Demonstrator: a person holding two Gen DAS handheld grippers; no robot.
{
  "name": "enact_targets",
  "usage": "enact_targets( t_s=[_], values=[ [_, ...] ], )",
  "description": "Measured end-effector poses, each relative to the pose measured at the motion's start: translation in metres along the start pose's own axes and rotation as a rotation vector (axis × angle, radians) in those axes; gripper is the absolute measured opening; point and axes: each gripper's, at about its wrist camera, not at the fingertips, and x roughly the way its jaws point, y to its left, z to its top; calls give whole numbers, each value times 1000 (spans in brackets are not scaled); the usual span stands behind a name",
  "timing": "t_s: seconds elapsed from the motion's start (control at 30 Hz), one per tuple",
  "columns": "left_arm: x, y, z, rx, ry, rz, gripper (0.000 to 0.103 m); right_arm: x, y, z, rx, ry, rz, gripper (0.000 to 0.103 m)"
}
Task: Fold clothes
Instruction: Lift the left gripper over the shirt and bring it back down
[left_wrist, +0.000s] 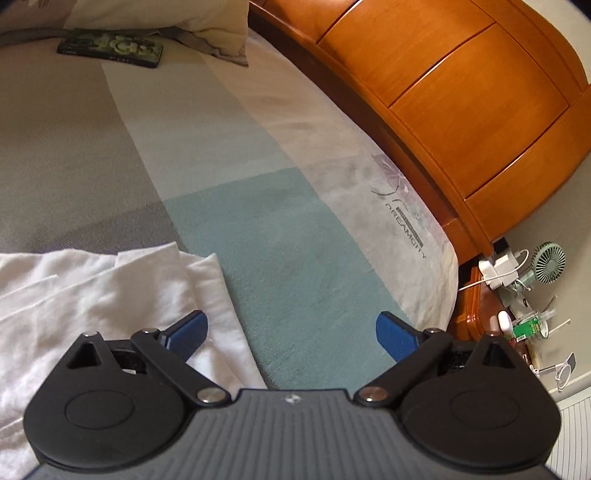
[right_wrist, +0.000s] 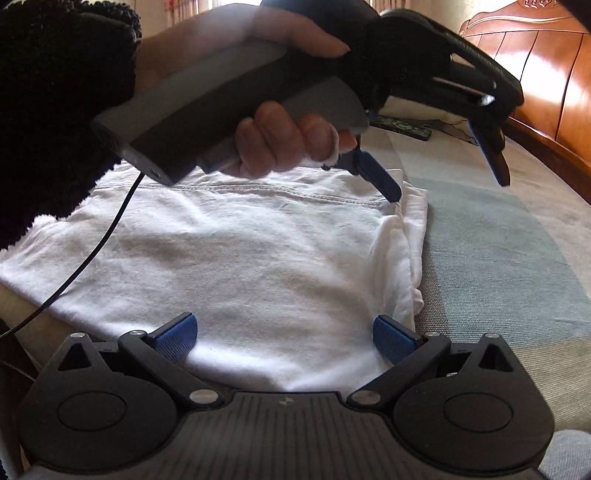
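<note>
Striped grey and teal bedsheet (left_wrist: 280, 236) lies bare beyond our folded white cotton garment (right_wrist: 240, 258), whose right edge is stacked. Our left gripper (right_wrist: 448, 192) spreads released over that corner; our right gripper (right_wrist: 284, 334) gapes empty above its near hem.

Legible text: one item only. "DREAMCITY" printed in dark caps on the bed sheet (left_wrist: 405, 232), near its edge, under a faded purple flower print; left wrist view. Flat dark-green patterned item (left_wrist: 110, 47) by the pillow carries print, too small to read. Right wrist view: no readable txt, nos. or labels.
</note>
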Motion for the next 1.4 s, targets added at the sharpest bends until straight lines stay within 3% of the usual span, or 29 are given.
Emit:
enact_targets(
  t_s=[0.27, 0.47, 0.53, 0.73, 0.93, 1.07, 1.23, 1.4],
  values=[
    [-95, -1, -5, 104, -49, 151, 98, -2, -1, 0, 5, 4, -12, 103],
    [-190, 34, -18, 25, -142, 308, 99, 1, 4, 1, 19, 1, -58, 103],
    [-212, 54, -30, -48, -177, 329, 99, 2, 7, 0, 30, -10, -84, 103],
    [-237, 120, -84, -255, -246, 325, 99, 4, 9, 6, 54, 23, -111, 103],
    [-233, 180, -120, -374, -226, 317, 99, 5, 17, 16, 87, 108, -156, 103],
    [-245, 211, -137, -462, -217, 359, 98, 4, 21, 17, 97, 133, -173, 103],
    [-283, 198, -154, -427, -220, 326, 98, 4, 21, 19, 110, 149, -180, 103],
    [-292, 170, -182, -381, -61, 233, 99, 5, 20, 19, 113, 149, -177, 103]
  ],
)
